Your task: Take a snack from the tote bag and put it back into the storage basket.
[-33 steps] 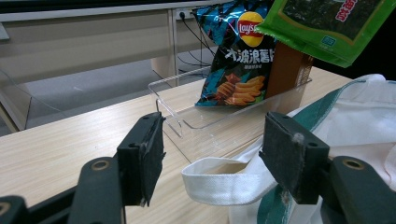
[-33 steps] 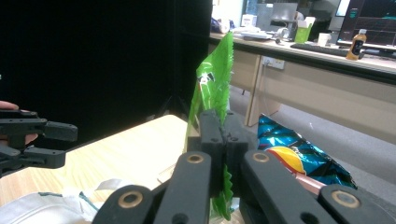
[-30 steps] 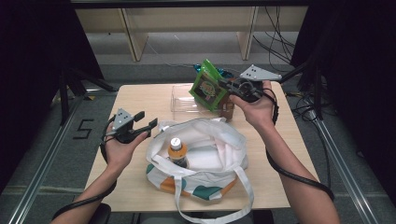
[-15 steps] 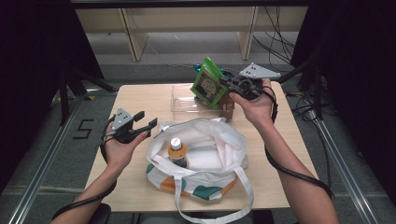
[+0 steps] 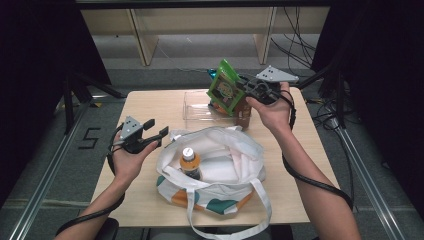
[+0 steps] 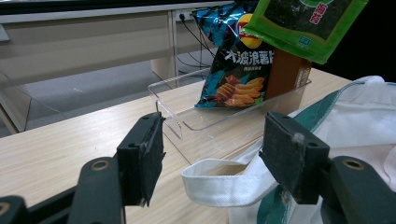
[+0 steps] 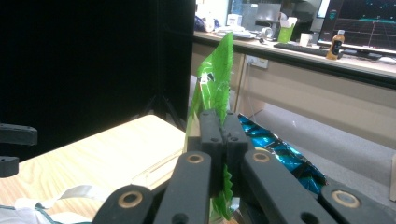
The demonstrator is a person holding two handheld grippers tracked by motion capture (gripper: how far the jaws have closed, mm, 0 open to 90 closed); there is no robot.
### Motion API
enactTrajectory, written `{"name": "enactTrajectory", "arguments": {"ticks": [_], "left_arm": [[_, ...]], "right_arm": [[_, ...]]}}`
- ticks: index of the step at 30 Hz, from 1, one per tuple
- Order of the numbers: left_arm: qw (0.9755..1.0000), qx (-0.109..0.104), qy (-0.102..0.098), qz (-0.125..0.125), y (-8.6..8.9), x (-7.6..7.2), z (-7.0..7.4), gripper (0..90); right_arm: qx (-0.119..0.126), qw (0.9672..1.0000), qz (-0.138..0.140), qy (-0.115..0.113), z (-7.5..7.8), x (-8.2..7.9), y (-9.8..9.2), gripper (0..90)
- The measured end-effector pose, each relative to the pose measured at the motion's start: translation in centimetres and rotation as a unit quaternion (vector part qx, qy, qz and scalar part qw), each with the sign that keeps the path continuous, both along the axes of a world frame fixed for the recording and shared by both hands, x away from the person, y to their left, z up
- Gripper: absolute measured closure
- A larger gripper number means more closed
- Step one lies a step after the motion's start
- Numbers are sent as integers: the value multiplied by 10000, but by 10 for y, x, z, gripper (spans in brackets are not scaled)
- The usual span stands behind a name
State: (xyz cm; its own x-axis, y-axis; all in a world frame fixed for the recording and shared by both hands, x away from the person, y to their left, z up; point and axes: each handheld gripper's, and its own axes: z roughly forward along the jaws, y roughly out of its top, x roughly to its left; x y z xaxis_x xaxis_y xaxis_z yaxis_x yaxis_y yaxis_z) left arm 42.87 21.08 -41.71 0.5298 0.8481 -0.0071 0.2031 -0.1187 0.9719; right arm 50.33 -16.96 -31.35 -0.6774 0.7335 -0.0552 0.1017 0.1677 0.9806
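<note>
My right gripper (image 5: 239, 86) is shut on a green snack packet (image 5: 223, 89), held in the air above the clear plastic tray (image 5: 196, 107) at the back of the table. In the right gripper view the jaws pinch the green packet (image 7: 212, 88) edge-on. A blue chip bag (image 6: 238, 56) and a brown box (image 6: 285, 72) stand in the tray (image 6: 187, 123). My left gripper (image 5: 156, 129) hovers open left of the white tote bag (image 5: 225, 150), nothing between its pads (image 6: 152, 161). An orange-capped bottle (image 5: 189, 161) stands inside the bag.
The bag's handle loop (image 6: 219, 186) lies just beyond my left jaws. Another handle (image 5: 225, 220) hangs over the table's front edge. Bare tabletop (image 5: 150, 105) lies left of the tray. Shelving (image 5: 200, 25) stands beyond the table.
The right gripper has shifted the green packet slightly, still above the tray. The left gripper has stayed put and open.
</note>
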Motion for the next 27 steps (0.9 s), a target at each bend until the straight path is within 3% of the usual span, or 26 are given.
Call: {"name": "enactTrajectory", "arguments": {"ticks": [10, 11, 27], "left_arm": [[10000, -2, 1, -10, 0, 0, -1, 380], [10000, 5, -2, -11, 0, 0, 0, 380], [10000, 15, 0, -13, 0, 0, -1, 380]], "right_arm": [[-133, 9999, -61, -42, -1, 10, 1, 900], [-94, 9999, -83, 32, -1, 9, 2, 900], [-147, 9998, -124, -14, -2, 20, 7, 900]]}}
